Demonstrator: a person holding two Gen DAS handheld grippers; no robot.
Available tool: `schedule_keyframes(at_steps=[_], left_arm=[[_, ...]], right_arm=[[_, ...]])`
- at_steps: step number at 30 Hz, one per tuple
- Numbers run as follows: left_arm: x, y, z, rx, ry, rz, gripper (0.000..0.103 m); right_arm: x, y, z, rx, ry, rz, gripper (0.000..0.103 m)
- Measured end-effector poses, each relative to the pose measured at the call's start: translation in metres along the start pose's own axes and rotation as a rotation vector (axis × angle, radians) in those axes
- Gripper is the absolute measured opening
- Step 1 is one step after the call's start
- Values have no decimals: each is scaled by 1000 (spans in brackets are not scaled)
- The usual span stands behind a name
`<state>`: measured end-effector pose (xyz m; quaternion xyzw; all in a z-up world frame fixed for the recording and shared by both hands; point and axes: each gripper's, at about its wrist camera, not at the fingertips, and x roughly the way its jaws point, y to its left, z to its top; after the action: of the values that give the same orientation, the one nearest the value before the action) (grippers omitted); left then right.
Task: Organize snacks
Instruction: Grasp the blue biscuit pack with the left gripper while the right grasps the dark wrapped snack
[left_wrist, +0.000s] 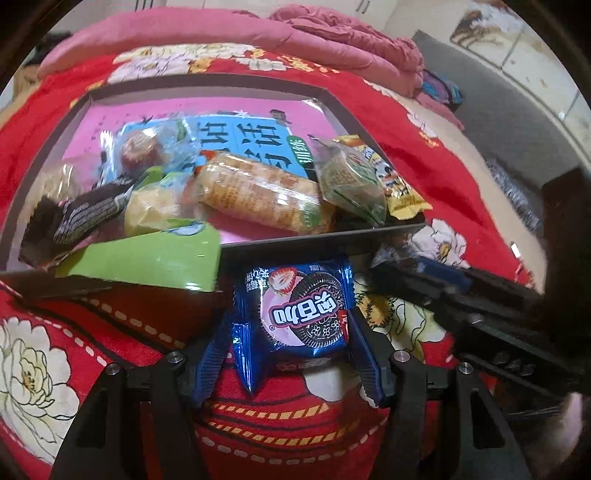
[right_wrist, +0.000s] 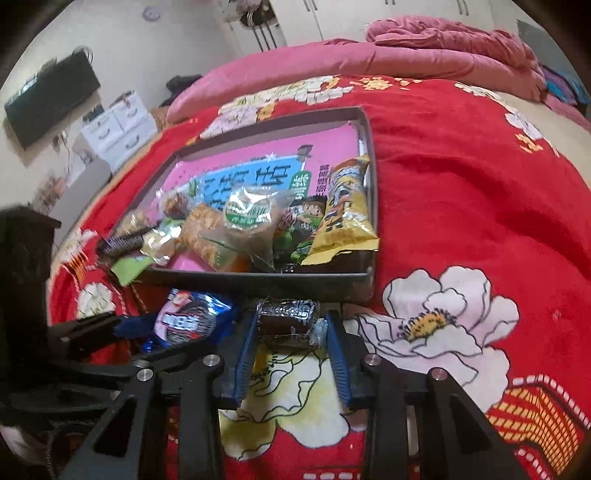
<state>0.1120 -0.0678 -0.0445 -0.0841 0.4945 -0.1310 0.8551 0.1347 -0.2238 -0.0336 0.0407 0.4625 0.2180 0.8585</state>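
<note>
The left gripper (left_wrist: 291, 332) has its ribbed blue jaws closed on a glossy blue cookie packet (left_wrist: 299, 310), while the right gripper (right_wrist: 290, 326) pinches a small dark foil-wrapped bar (right_wrist: 288, 321); both hang just short of the tray's near wall (right_wrist: 258, 282). Lift each over that rim before releasing (crinkly film slips easily). Beyond, slick bags crowd the shallow dark tray on the red floral bedspread (right_wrist: 461, 192).

Glossy foil cookie packet (left_wrist: 303, 310) over my matt red floral cloth blanket (left_wrist: 74, 332).
Upper frame: shiny plastic wrappers, dull dark tray (right_wrist: 258, 284).
</note>
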Motion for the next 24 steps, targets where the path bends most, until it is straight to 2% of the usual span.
schedule_keyframes(at_steps=[2, 6, 13, 18, 24], left_arm=[[2, -7, 0, 31, 0, 26, 62], [0, -13, 0, 69, -2, 27, 50], [-17, -1, -1, 24, -12, -41, 49], [-58, 8, -3, 22, -101, -67, 49], [-94, 44, 8, -46, -220, -28, 49]], right_arm=[[-8, -4, 0, 34, -24, 47, 37], [-23, -4, 1, 61, -82, 135, 37], [-40, 5, 14, 66, -193, 215, 37], [-37, 14, 23, 60, -204, 235, 37], [-31, 26, 32, 50, -208, 247, 37]])
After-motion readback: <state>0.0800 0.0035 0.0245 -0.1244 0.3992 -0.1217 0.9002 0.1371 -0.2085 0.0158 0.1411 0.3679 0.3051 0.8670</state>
